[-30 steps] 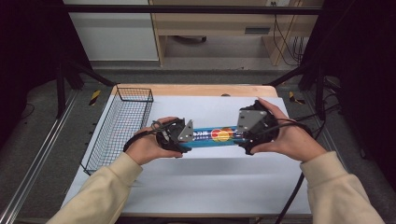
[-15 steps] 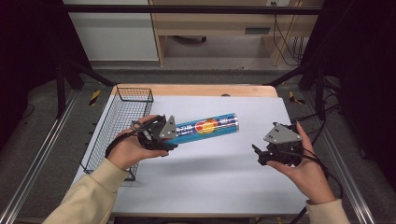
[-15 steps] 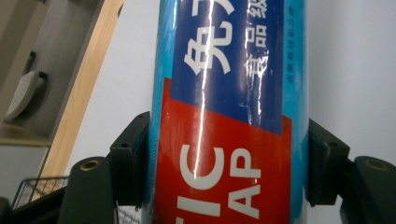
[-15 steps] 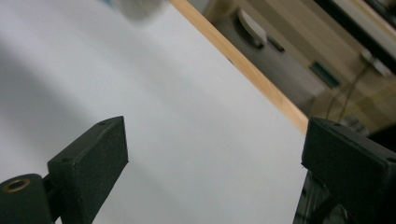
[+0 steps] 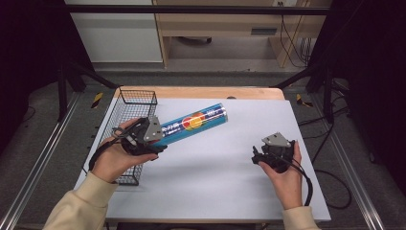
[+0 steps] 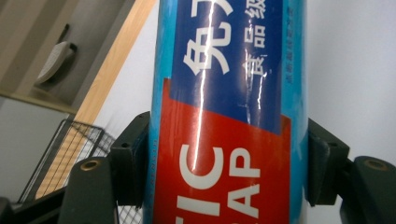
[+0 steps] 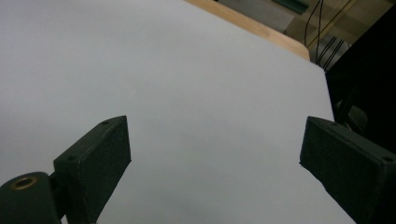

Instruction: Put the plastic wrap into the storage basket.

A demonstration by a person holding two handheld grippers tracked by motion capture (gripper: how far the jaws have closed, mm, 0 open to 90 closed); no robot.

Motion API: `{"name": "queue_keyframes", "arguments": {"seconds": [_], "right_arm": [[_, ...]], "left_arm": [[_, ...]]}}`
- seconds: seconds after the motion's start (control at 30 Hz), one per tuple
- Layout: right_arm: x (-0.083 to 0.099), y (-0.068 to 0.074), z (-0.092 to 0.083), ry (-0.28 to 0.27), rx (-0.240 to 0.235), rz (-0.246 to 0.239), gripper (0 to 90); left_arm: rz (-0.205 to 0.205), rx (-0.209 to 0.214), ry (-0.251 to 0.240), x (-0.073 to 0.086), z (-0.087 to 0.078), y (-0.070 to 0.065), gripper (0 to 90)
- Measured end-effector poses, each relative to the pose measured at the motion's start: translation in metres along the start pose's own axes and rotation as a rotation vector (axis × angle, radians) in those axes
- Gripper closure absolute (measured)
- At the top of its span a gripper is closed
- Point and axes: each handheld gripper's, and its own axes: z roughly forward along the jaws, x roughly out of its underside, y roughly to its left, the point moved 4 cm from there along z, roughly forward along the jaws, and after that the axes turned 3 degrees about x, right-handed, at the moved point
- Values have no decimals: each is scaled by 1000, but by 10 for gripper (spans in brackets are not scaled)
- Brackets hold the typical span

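Overhead light even on the pale grey tabletop (image 5: 215, 163); surroundings dark. Vertical glare streak on the glossy blue-and-red cylindrical tube (image 6: 224, 93); close-up slightly soft, background blurred

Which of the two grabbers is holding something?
The left gripper: its fingers are clamped on the blue tube. The right gripper is open, holding nothing above the white table.

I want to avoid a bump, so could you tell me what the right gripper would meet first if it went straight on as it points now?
Probably just the white table. The right gripper has open jaws with nothing between them, and bare tabletop lies ahead up to the wooden far edge. Depth is hard to judge.
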Motion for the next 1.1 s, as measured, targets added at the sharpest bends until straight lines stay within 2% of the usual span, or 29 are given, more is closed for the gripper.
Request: {"name": "queue_keyframes", "arguments": {"seconds": [0.07, 0.1, 0.2, 0.47, 0.5, 0.57, 0.63, 0.67, 0.73, 0.77, 0.9, 1.1], "right_arm": [[2, 4, 0, 2, 4, 6, 91], [2, 4, 0, 2, 4, 6, 91], [6, 9, -1, 7, 30, -5, 89], [17, -3, -5, 3, 102, 77, 88], [18, -4, -5, 2, 101, 86, 89], [19, -5, -4, 4, 102, 94, 90], [20, -7, -4, 5, 108, 111, 94], [20, -8, -4, 5, 106, 119, 95], [21, -9, -5, 4, 111, 119, 94], [21, -10, -5, 3, 113, 137, 91], [23, -12, -6, 1, 120, 144, 91], [25, -12, -6, 8, 116, 158, 93]], "left_arm": [[-26, -13, -2, 4, -7, 1, 315], [-26, -13, -2, 4, -7, 1, 315], [-71, -40, -1, 9, -17, 1, 315], [-160, -92, 36, 18, -33, -1, 315], [-181, -93, 41, 19, -36, -1, 316], [-196, -99, 42, 20, -38, -1, 316], [-201, -127, 44, 22, -43, -1, 316], [-219, -124, 49, 24, -45, -1, 316], [-226, -134, 56, 25, -47, 0, 316], [-239, -150, 71, 30, -50, 2, 316], [-279, -160, 85, 39, -52, 6, 316], [-343, -178, 135, 52, -52, 10, 317]]}}
